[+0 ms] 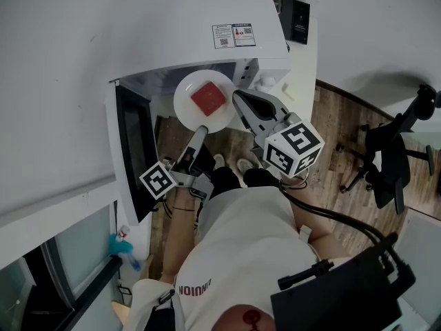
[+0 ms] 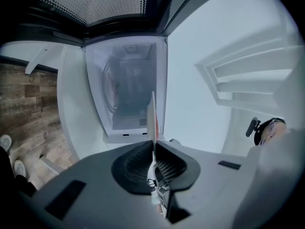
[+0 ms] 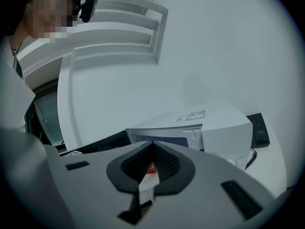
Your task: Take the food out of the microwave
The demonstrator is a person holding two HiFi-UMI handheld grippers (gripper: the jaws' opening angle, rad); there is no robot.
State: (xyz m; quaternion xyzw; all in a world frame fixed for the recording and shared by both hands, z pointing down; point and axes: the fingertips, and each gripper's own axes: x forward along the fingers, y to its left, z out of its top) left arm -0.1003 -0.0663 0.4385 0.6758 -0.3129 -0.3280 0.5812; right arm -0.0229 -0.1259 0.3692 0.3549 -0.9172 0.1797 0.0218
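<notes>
White plate (image 1: 185, 106) carrying the red food (image 1: 209, 97) is hanging just outside the microwave (image 1: 186, 33) mouth. Your left hand-held gripper (image 1: 201, 131) and right hand-held gripper (image 1: 238, 101) are each clamping its rim, jaws nearly together. You should be keeping it level and drawing both back evenly, clear of the door (image 1: 134, 150).

**A:** Head view?
**B:** Mounted on the person, facing steeply down on the open microwave (image 1: 207, 33), left claw (image 1: 201, 131) and right claw (image 1: 238, 101), at middling range.
**A:** Claw views?
**B:** Each sits close behind its own jaws, facing along them. The left looks into the microwave's cavity, the right obliquely toward its front. All three views share the microwave and the plate (image 1: 185, 107).
</notes>
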